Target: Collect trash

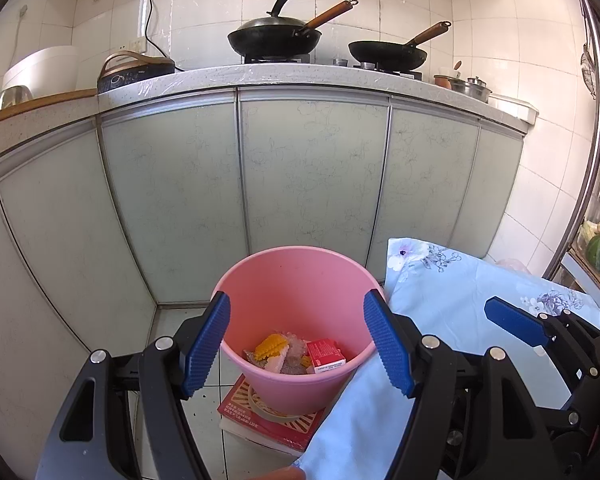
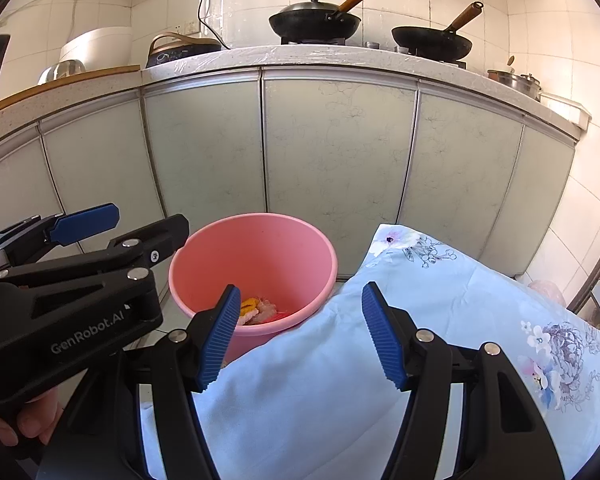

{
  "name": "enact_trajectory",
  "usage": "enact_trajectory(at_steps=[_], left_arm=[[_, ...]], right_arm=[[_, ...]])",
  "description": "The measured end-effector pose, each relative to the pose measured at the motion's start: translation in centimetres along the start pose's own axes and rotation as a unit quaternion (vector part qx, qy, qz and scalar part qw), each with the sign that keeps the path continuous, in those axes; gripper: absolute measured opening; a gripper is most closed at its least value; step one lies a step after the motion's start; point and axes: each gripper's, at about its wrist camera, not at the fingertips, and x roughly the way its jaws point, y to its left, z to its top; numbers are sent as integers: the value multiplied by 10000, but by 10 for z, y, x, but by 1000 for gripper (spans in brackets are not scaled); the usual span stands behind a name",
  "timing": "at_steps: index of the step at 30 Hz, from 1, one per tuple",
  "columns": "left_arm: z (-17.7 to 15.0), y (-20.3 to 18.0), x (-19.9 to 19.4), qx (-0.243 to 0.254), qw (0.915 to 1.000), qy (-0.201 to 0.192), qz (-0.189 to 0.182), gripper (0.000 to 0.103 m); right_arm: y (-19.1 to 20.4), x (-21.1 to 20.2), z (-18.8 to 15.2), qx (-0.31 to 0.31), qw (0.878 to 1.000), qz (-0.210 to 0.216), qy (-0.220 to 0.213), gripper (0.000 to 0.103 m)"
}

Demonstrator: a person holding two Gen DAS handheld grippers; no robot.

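Both hand-held grippers point(image 1: 296, 344) point(image 2: 300, 332) agape above pink bucket point(image 1: 296, 280)

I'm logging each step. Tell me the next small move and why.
Probably pull both grippers back and look for more trash. The left gripper and right gripper are open and empty, the bin already holds wrappers and a red box, and the cloth looks bare.

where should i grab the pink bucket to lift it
Pinch the pink bucket at its thin upper rim, coming from above on the left side. It has no visible handle, its mouth is open, and the blue floral cloth crowds its right side.
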Motion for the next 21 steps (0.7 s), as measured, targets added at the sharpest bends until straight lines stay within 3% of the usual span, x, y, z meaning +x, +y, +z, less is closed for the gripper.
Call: enact_trajectory(at_steps=[21], left_arm=[[0, -3, -1, 35, 10000, 1, -7, 69]], right_arm=[[-1, -2, 0, 27, 10000, -35, -9, 64]])
